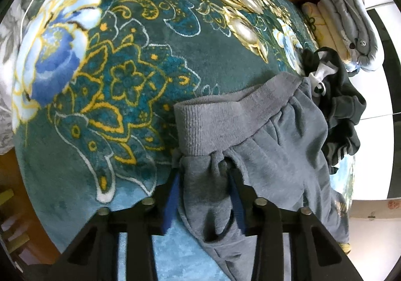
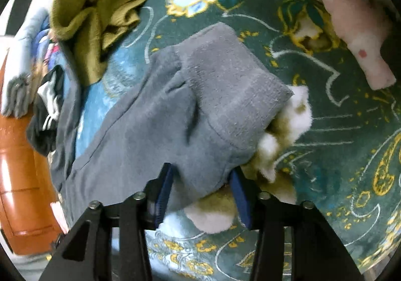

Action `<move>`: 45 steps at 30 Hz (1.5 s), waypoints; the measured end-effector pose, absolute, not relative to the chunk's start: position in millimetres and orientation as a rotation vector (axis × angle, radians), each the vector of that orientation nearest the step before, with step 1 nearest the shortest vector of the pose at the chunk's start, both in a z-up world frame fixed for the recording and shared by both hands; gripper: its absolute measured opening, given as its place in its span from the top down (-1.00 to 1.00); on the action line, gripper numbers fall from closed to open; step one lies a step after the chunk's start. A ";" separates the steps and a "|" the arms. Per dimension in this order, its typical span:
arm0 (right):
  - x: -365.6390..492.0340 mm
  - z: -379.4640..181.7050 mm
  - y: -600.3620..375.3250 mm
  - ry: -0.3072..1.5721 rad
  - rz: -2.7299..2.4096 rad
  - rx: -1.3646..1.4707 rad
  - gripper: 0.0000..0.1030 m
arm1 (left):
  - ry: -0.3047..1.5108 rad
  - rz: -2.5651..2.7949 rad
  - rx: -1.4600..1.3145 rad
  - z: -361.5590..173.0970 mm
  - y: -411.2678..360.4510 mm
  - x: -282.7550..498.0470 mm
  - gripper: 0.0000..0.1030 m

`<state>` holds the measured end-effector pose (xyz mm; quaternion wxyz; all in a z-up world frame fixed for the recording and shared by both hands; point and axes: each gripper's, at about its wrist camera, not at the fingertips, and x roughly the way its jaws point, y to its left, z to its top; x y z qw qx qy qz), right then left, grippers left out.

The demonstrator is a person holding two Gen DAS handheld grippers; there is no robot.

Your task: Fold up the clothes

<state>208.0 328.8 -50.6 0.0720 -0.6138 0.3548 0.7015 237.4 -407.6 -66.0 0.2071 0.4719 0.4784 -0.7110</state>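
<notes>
Grey fleece trousers (image 1: 263, 155) with a ribbed waistband (image 1: 225, 120) lie on a green floral blanket (image 1: 150, 55). My left gripper (image 1: 204, 175) is shut on the trousers' fabric just below the waistband's left end. In the right wrist view the same grey trousers (image 2: 175, 118) spread ahead, and my right gripper (image 2: 201, 180) is shut on their fabric near the waistband's other end (image 2: 240, 85). The cloth fills the gap between the blue pads of both grippers.
A dark garment with white stripes (image 1: 338, 110) lies right of the trousers. Folded grey bedding (image 1: 351, 17) sits at the far right. An olive garment (image 2: 100, 10) is crumpled at the back left, a pink pillow (image 2: 351, 17) at the back right. An orange wooden bed frame (image 2: 20, 180) borders the blanket.
</notes>
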 end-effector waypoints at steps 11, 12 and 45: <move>146.3 61.9 333.8 1.204 2.423 -1.536 0.89 | 1.556 -2.022 1.131 -12.8 -416.5 227.7 0.92; 137.0 79.6 334.3 1.212 2.468 -1.495 0.89 | 1.602 -2.032 1.097 -4.3 -417.4 228.3 0.92; -208.7 100.4 240.5 0.652 2.295 -1.722 0.87 | 2.058 -1.671 1.080 -45.5 -474.8 54.8 0.80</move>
